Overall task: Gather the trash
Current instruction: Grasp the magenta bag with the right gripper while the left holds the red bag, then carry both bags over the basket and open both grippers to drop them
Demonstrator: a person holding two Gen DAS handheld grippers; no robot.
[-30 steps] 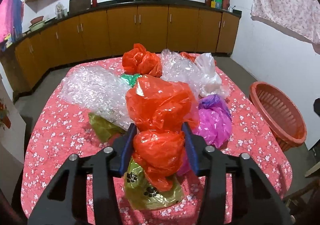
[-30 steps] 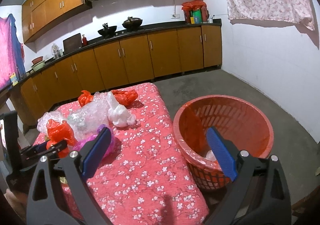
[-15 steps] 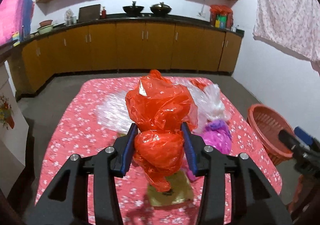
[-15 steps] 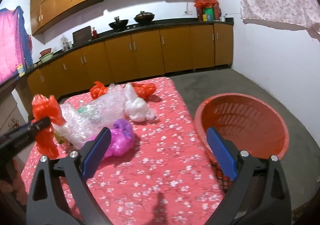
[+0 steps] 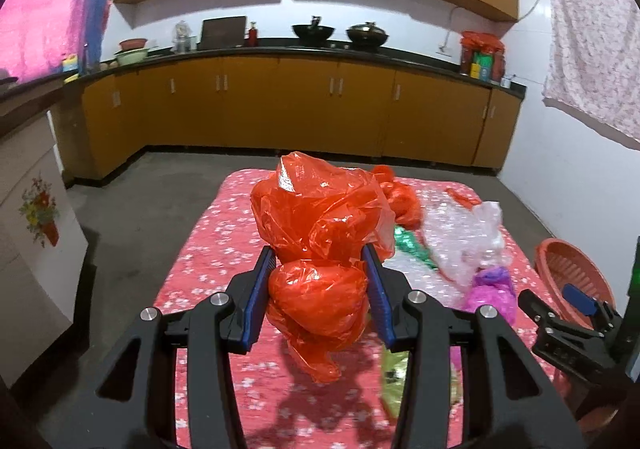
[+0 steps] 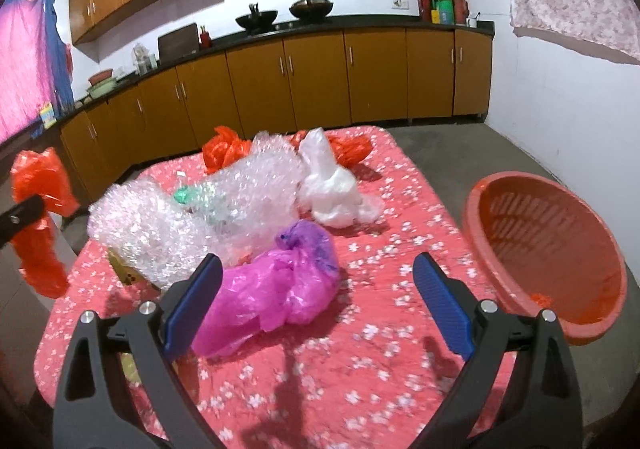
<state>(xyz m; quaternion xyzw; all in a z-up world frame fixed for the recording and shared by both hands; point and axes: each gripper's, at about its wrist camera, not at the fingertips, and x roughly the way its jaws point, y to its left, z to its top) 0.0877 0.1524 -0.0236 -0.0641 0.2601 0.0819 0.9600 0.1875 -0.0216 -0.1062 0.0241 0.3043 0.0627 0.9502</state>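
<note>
My left gripper (image 5: 318,281) is shut on a crumpled orange plastic bag (image 5: 320,241) and holds it in the air above the near end of the table; the bag also shows at the left edge of the right wrist view (image 6: 38,217). My right gripper (image 6: 316,289) is open and empty, low over the table, with a magenta plastic bag (image 6: 276,289) lying between its fingers and just ahead. Bubble wrap (image 6: 192,213), a white bag (image 6: 332,189) and more orange bags (image 6: 224,149) lie further on. The orange basket (image 6: 552,261) tilts beside the table's right edge.
The table has a red floral cloth (image 6: 400,241). A yellow-green bag (image 5: 394,377) lies under my left gripper. Brown kitchen cabinets (image 5: 280,109) line the far wall. A white cupboard (image 5: 32,233) stands left of the table. Grey floor surrounds the table.
My left gripper has lifted the orange bag up off the pile and pulled back. My right gripper has swung left from over the basket to over the magenta bag.
</note>
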